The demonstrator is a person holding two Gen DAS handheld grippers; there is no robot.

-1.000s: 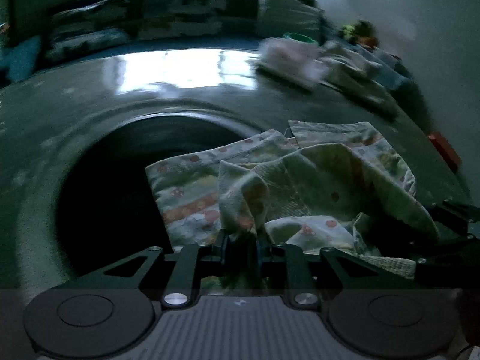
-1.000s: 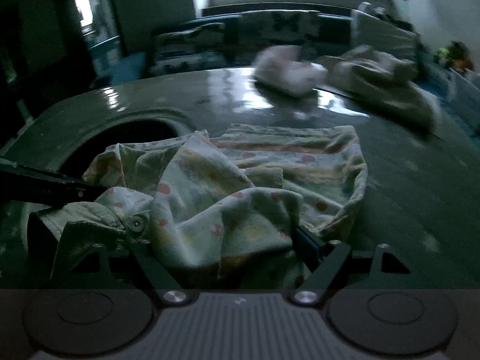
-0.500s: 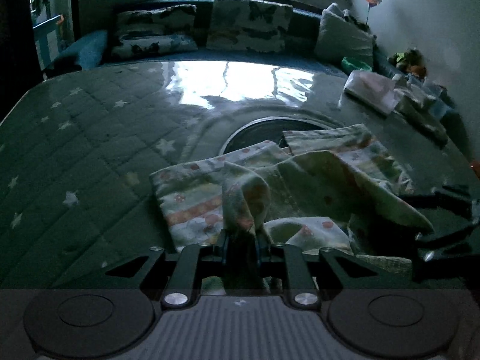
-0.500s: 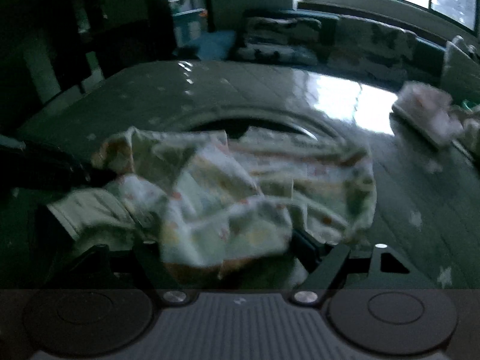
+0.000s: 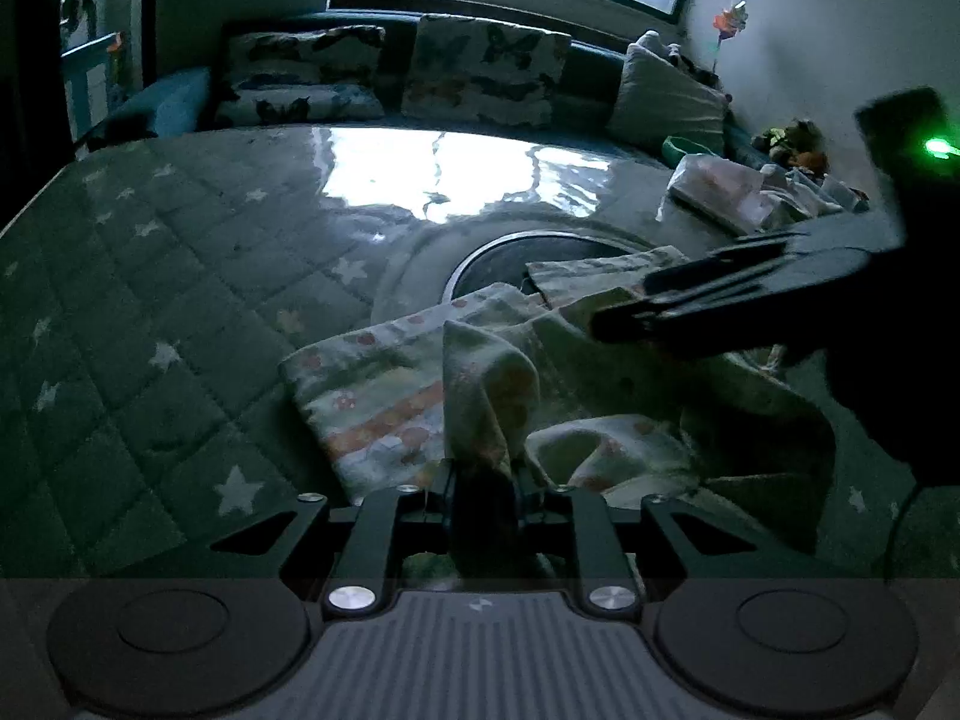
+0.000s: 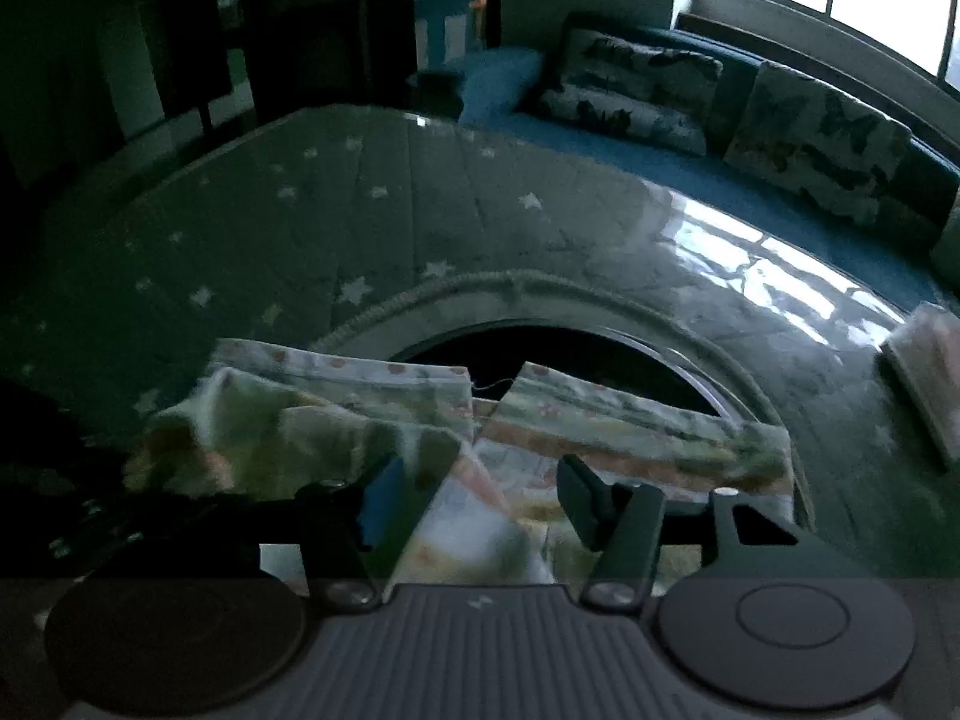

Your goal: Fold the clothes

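Left gripper (image 5: 483, 480) pinched tight on raised peak of patterned garment (image 5: 384, 396), likely lifting edge to carry fold over. Right gripper (image 6: 474, 498) spread wide, fabric lying between fingers, nothing clamped. Garment rumpled on star-quilted mat (image 5: 150, 300), partly over dark round opening (image 6: 570, 348). Folded pile (image 5: 720, 192) set aside, well apart.

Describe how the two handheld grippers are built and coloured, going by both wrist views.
Both are matte black. The left gripper has angular linkage arms with silver pivot screws, a grey ribbed centre plate and two round black discs at its base. The right gripper shares that build; one of its fingers shows a blue pad. Seen from the left wrist view, the right unit's body carries a green light. No cables or sleeves are visible.
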